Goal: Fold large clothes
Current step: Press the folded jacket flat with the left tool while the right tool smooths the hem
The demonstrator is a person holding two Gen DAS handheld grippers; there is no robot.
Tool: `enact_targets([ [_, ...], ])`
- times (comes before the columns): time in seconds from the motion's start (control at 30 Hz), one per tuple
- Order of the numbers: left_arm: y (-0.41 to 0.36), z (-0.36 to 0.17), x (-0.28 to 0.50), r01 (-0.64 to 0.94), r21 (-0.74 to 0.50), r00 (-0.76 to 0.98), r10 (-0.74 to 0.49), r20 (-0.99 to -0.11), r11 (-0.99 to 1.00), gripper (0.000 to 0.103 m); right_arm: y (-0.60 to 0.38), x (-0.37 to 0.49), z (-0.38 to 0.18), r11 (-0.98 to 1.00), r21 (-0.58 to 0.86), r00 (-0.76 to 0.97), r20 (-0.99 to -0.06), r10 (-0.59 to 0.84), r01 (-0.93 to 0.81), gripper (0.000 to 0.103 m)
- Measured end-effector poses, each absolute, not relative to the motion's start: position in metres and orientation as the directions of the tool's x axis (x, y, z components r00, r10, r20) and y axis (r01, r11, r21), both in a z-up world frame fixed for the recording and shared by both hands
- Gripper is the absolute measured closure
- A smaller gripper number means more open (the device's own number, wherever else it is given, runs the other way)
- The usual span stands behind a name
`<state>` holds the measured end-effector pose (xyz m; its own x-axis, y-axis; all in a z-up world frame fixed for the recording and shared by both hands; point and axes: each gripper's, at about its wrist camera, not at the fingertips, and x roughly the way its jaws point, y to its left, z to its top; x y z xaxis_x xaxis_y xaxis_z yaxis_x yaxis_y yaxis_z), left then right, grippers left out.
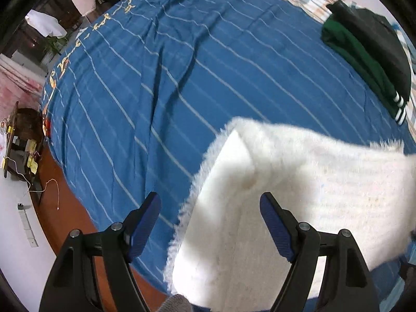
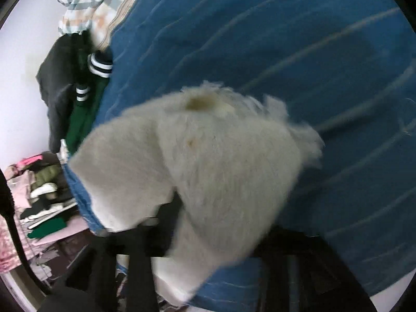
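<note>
White fluffy garment (image 1: pixel 299 182) lies folded to a compact block at the bed's (image 1: pixel 182 78) near edge. Left tool (image 1: pixel 210 226) gapes, gripping nothing. Right tool blurred, buried: cannot tell. Dark-green clothes (image 1: pixel 364 59) far right look already folded.

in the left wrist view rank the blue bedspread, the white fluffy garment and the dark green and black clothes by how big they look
1. blue bedspread
2. white fluffy garment, though nearness to the camera enlarges it
3. dark green and black clothes

Blue striped bedspread (image 1: pixel 208 52), wooden floor (image 1: pixel 67 215)
</note>
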<state>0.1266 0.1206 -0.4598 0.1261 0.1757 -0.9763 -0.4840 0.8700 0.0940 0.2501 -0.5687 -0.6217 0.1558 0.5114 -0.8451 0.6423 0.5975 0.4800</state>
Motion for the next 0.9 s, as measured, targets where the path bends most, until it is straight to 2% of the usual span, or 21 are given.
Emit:
enact_targets([
  [0.07,0.111,-0.460,0.125,-0.466,0.102,0.122,0.178,-0.976,0.879,0.026,-0.571,0.241,-0.596,0.677,0.452,0.212,-0.887,0.410,0.581,0.015],
  [0.23,0.080,-0.457,0.136,-0.406,0.071,0.152,0.144,-0.978,0.911,0.026,-0.542,0.259,-0.534,0.879,0.316,0.253,-0.939,0.235,0.357,0.015],
  [0.37,0.051,-0.454,0.153,-0.364,0.051,0.187,0.126,-0.974,0.930,0.026,-0.481,0.302,-0.518,0.943,0.312,0.277,-0.922,0.271,0.119,0.014],
  [0.5,0.031,-0.458,0.173,-0.338,0.066,0.198,0.140,-0.970,0.939,0.026,-0.416,0.353,-0.554,0.938,0.344,0.173,-0.922,0.347,-0.046,0.014],
  [0.63,0.016,-0.466,0.193,-0.305,0.086,0.204,0.153,-0.967,0.949,0.026,-0.360,0.401,-0.613,0.975,0.198,0.084,-0.975,0.206,-0.099,0.013],
  [0.7,0.008,-0.466,0.199,-0.289,0.089,0.209,0.154,-0.966,0.953,0.026,-0.354,0.410,-0.628,0.980,0.173,0.065,-0.982,0.180,-0.098,0.010],
  [0.9,-0.029,-0.462,0.212,-0.260,0.014,0.226,0.075,-0.971,0.966,0.026,-0.410,0.395,-0.575,0.959,0.283,0.152,-0.948,0.281,-0.006,0.010],
])
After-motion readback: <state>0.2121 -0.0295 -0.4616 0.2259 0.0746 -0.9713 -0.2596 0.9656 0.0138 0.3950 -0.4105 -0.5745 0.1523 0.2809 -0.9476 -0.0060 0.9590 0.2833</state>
